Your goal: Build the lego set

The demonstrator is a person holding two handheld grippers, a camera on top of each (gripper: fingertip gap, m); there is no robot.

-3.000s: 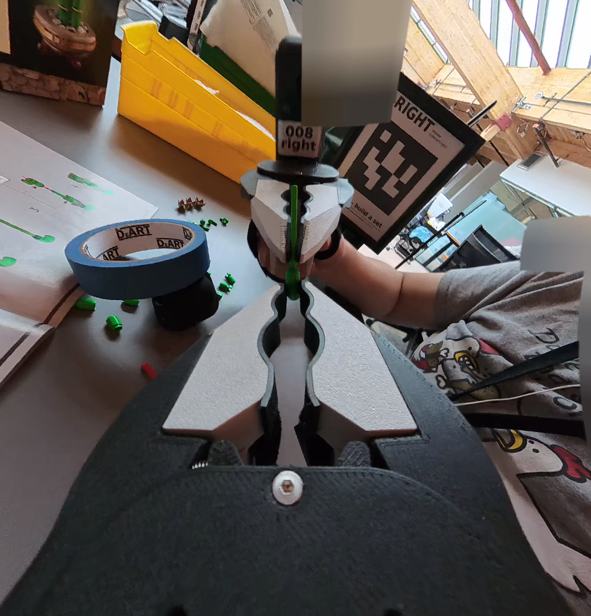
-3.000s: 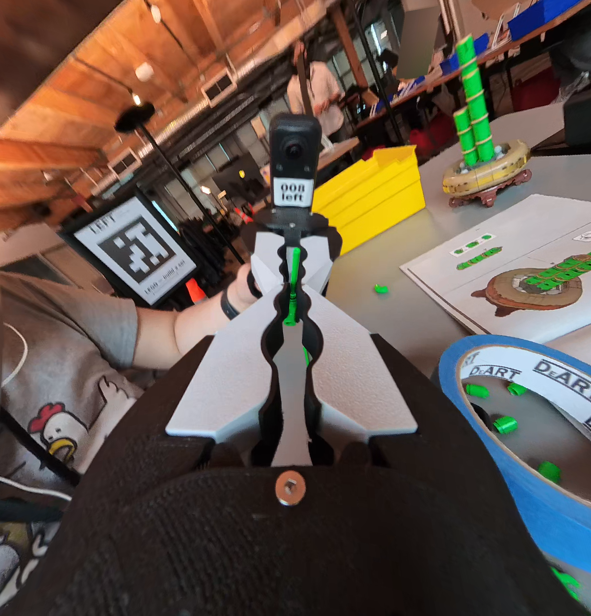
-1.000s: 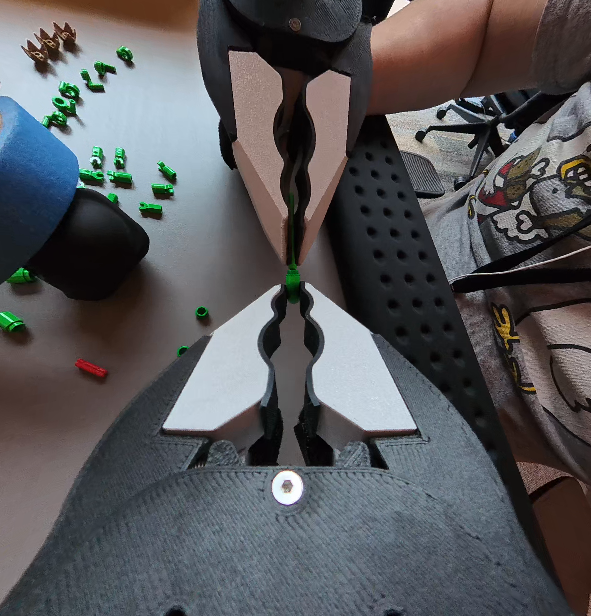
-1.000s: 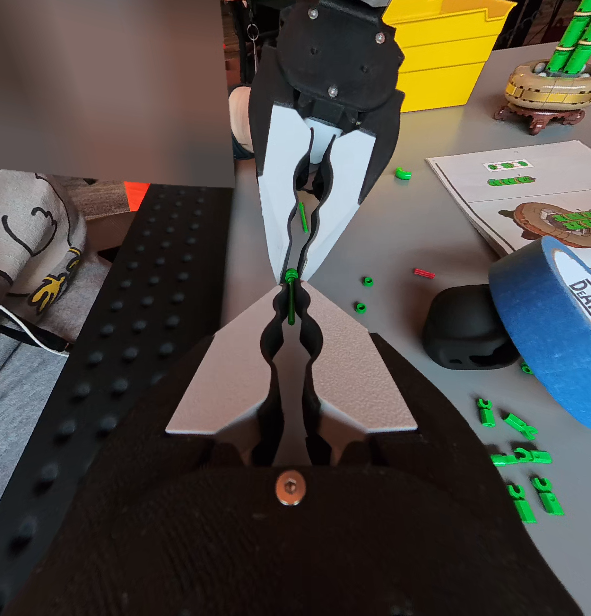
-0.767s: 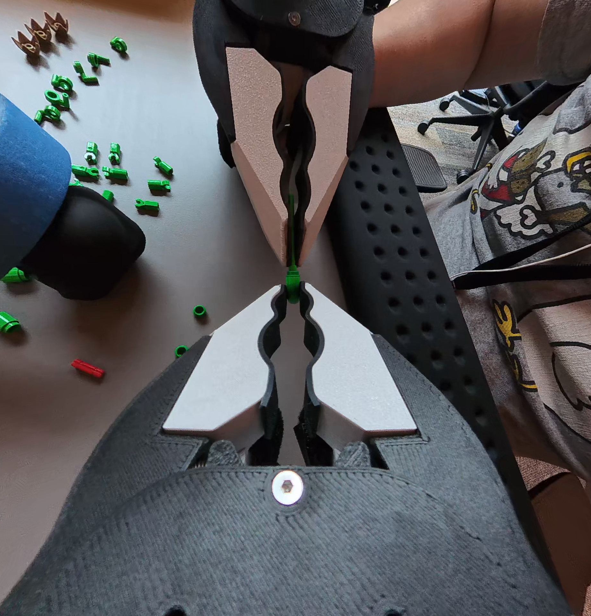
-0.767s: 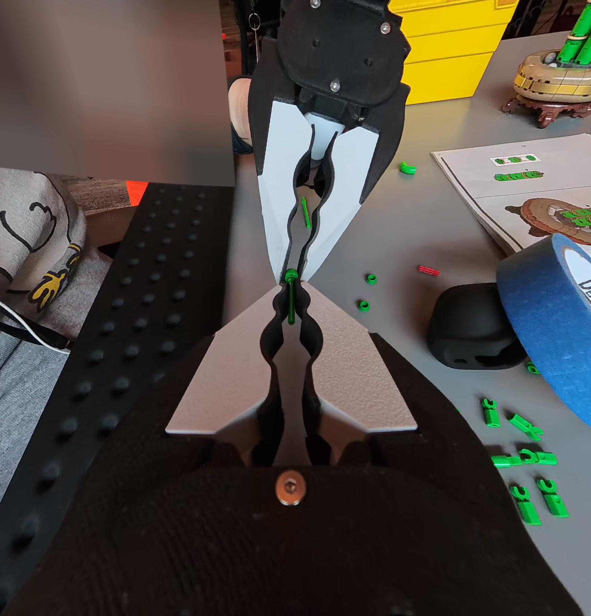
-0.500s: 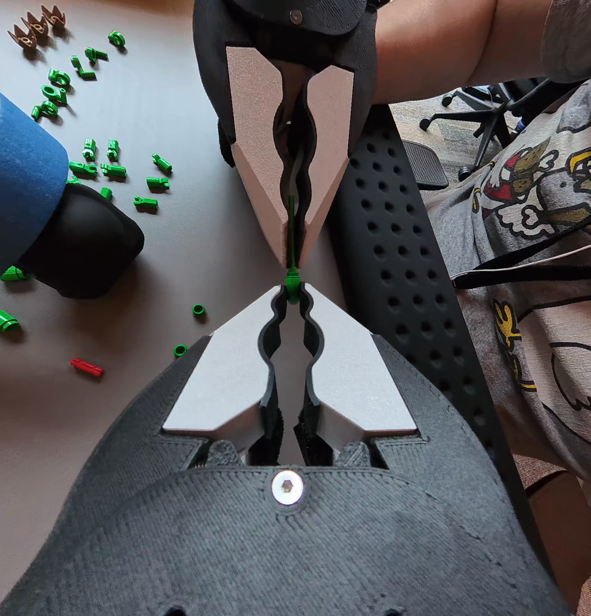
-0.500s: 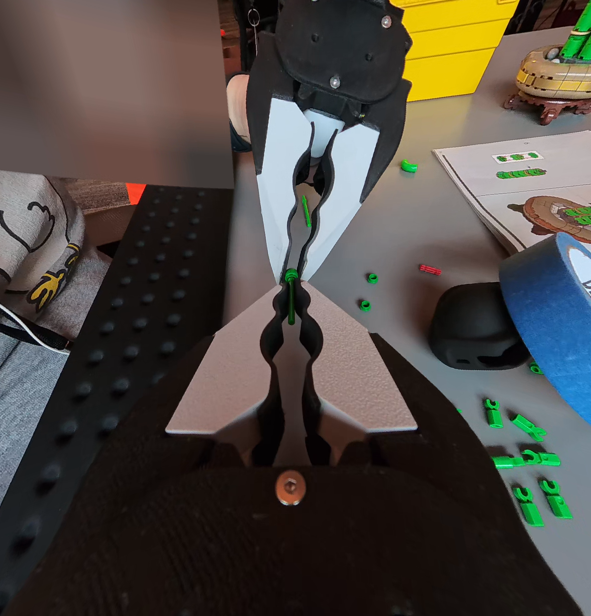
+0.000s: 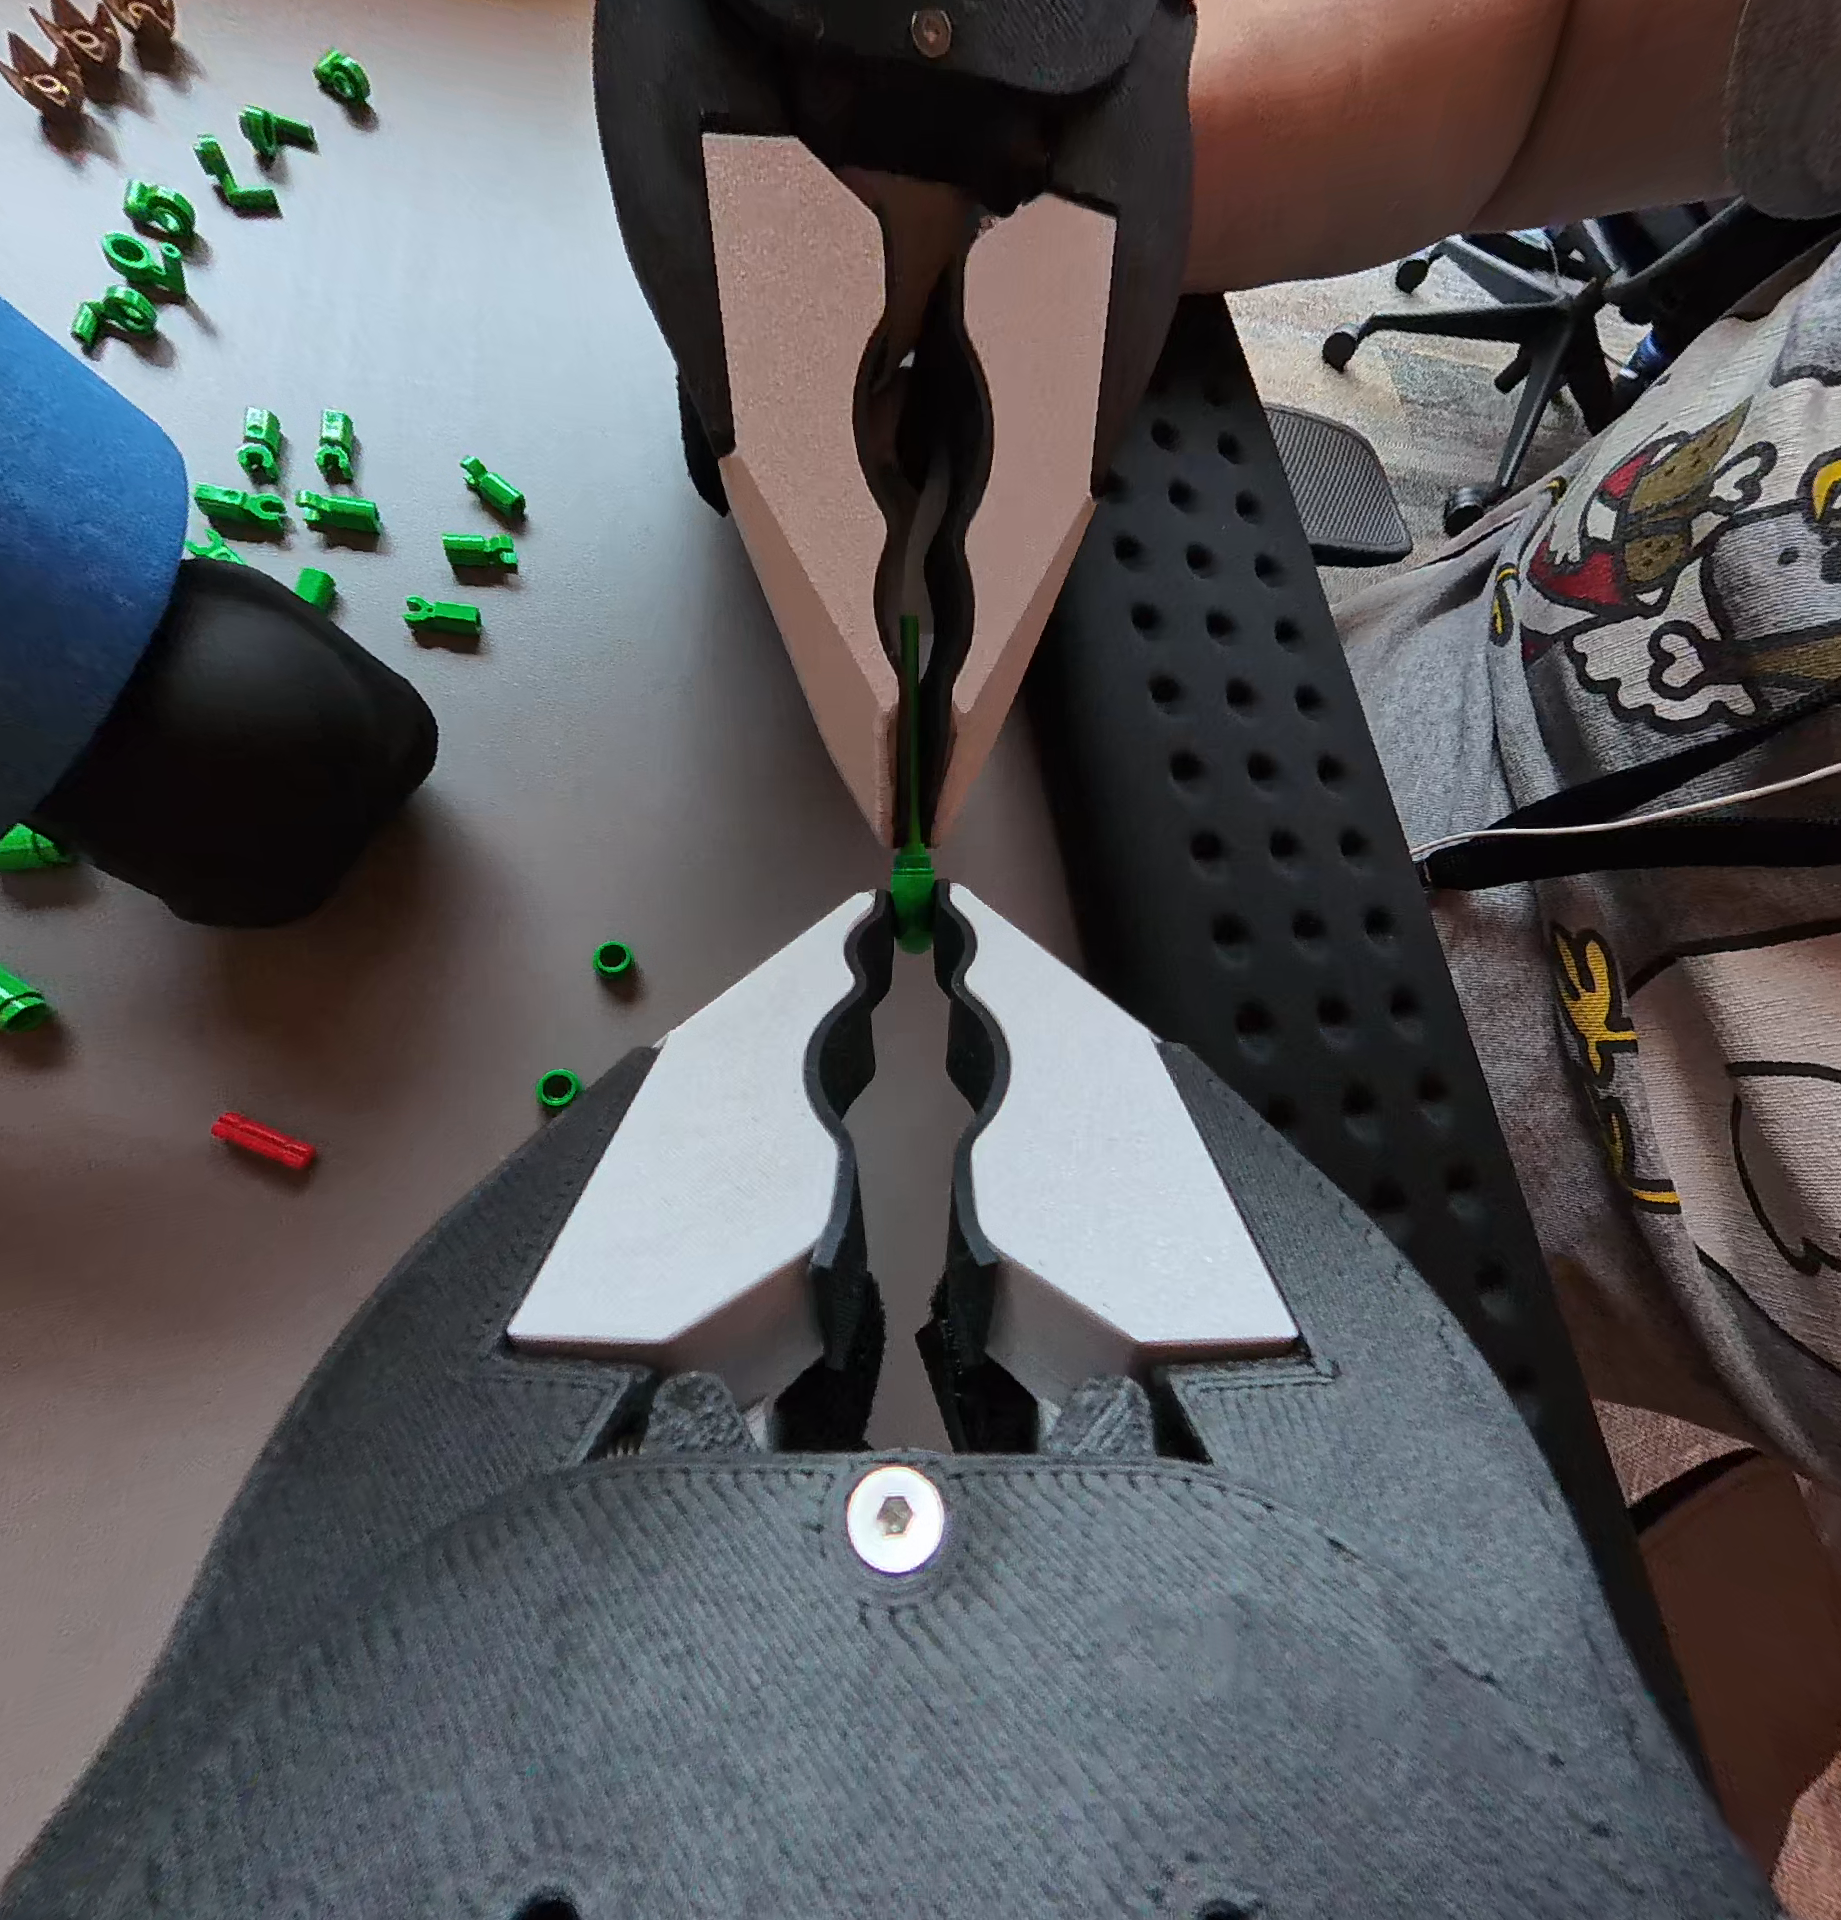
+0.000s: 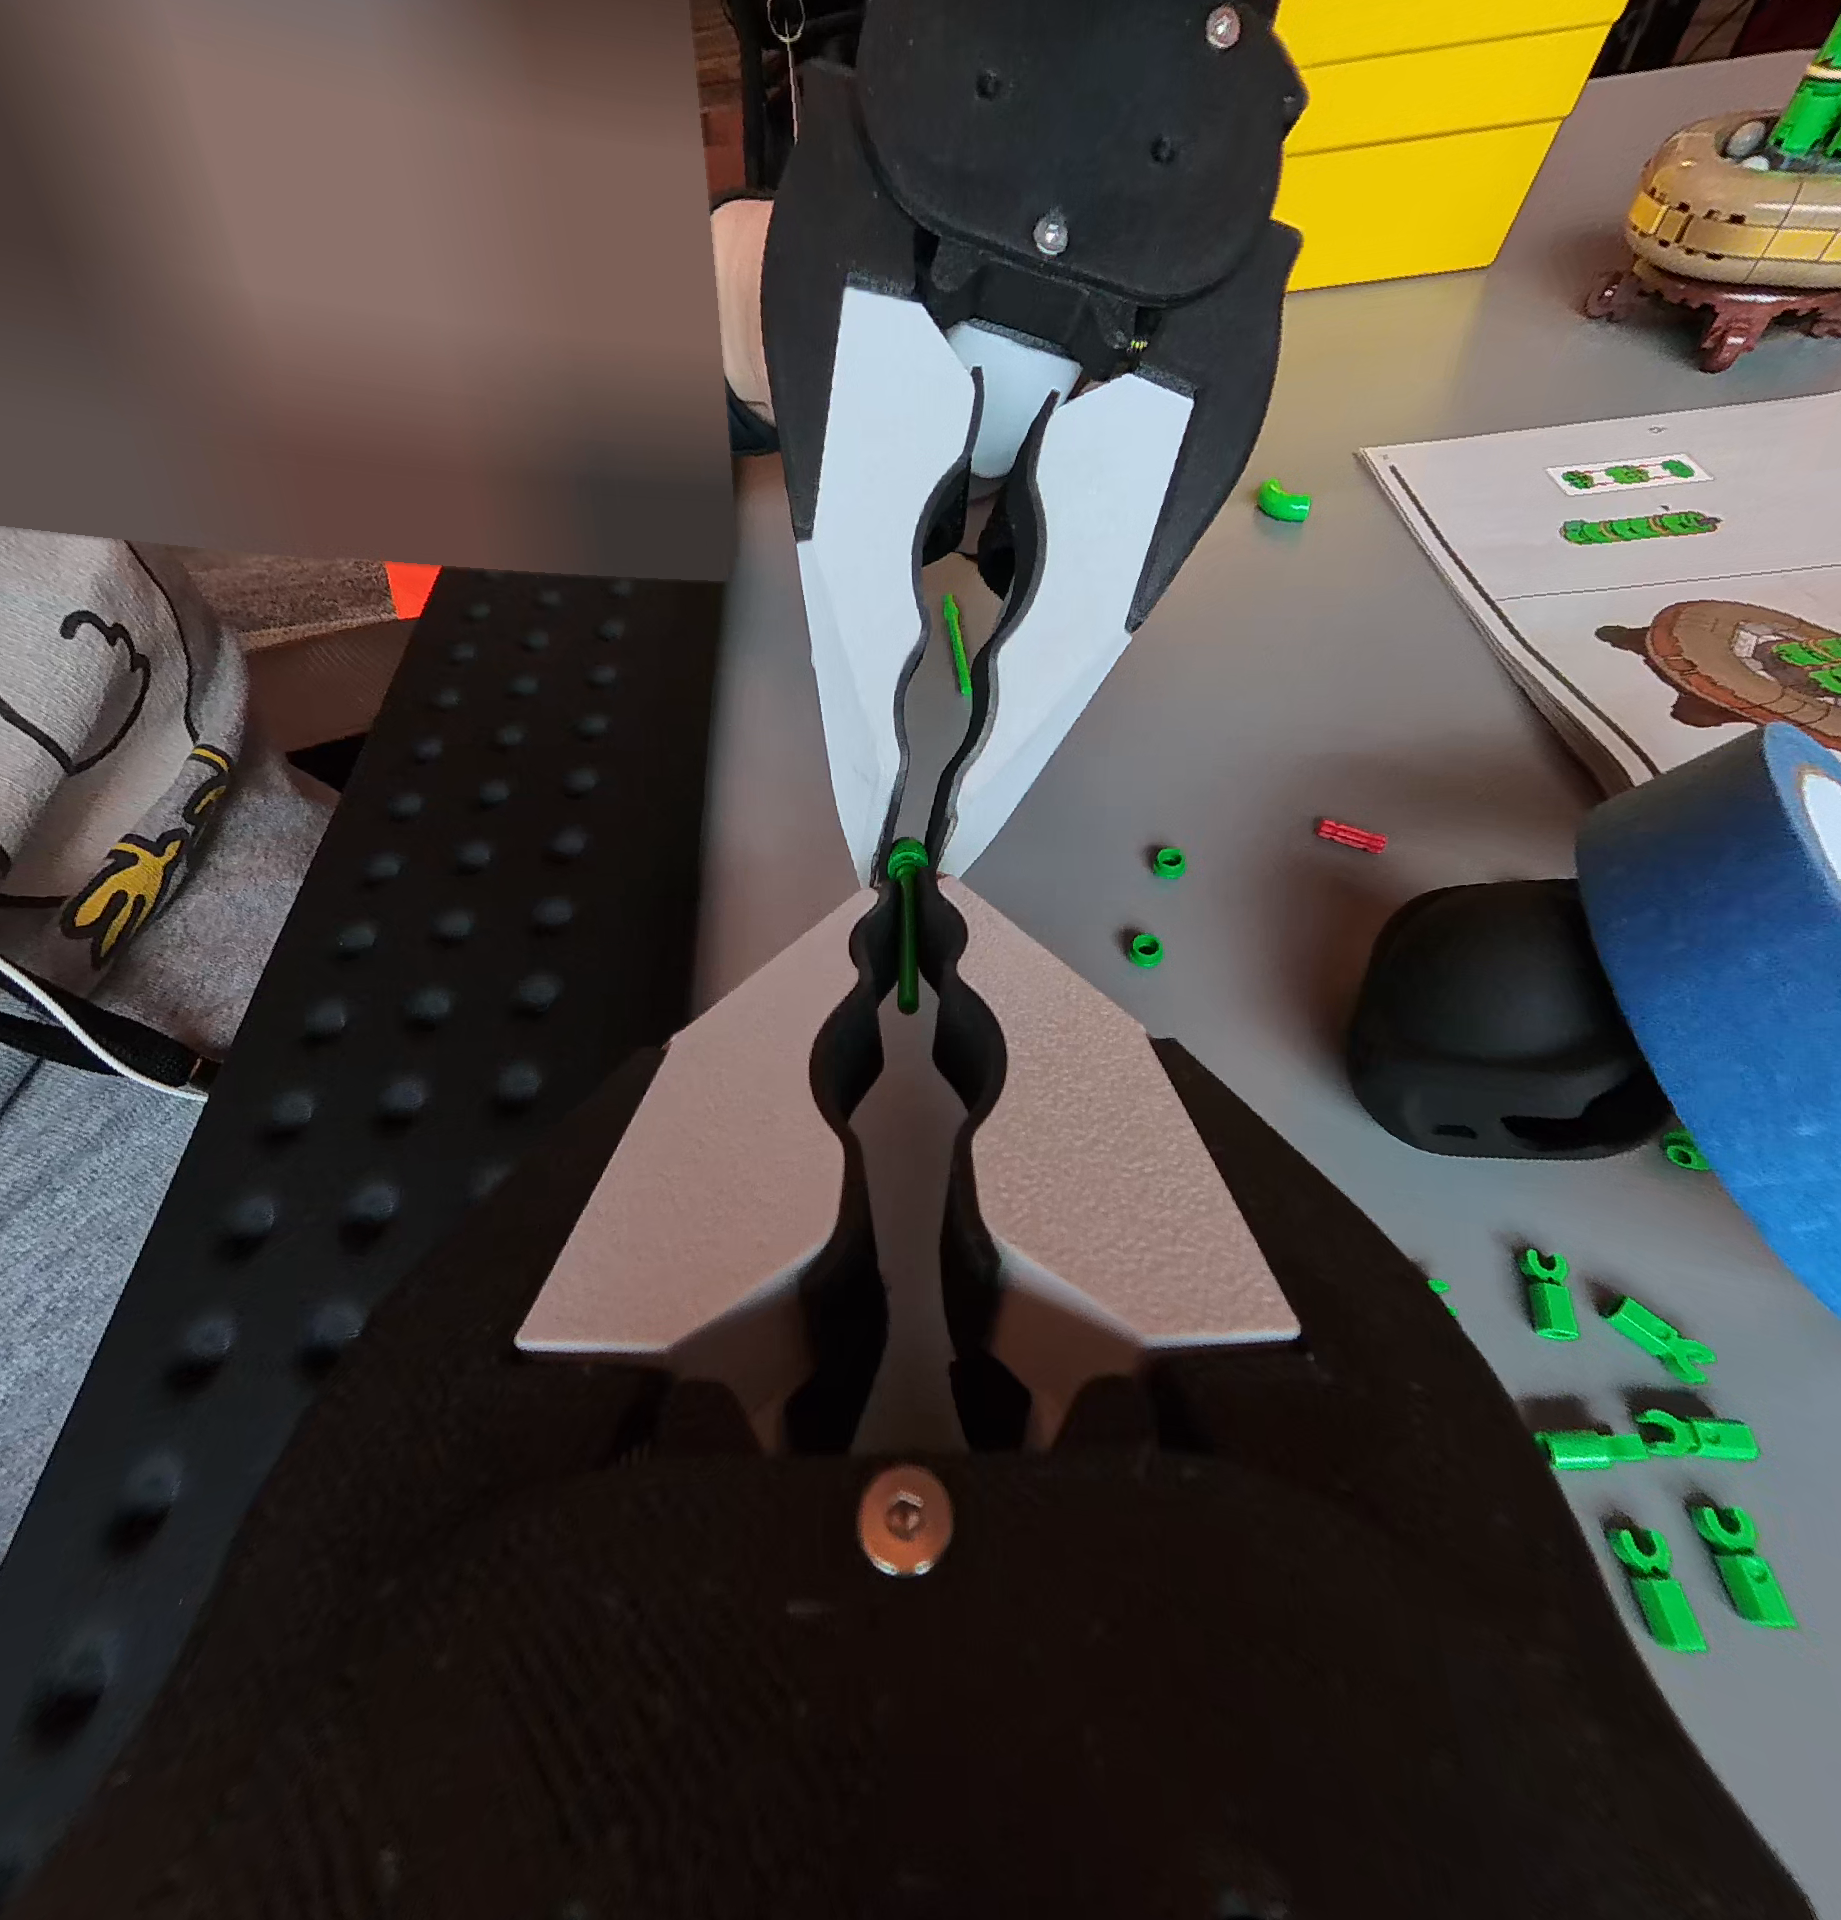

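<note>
Tip to tip above the table point(image 9: 604, 727), the two claws meet. Left claw point(image 9: 912, 914) pinches a small green connector point(image 9: 912, 896); right claw point(image 10: 908, 914), at 12 o'clock in the left wrist view, grips a thin green rod point(image 9: 910, 727) entering it. Loose green pieces point(image 9: 344, 509) lie at 10 o'clock.

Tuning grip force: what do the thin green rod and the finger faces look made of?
Green rod: glossy moulded plastic, by its sheen.
Right gripper fingers: matte pale shells with a grainy, printed-looking texture; black wavy inner faces, possibly rubbery, unclear.
</note>
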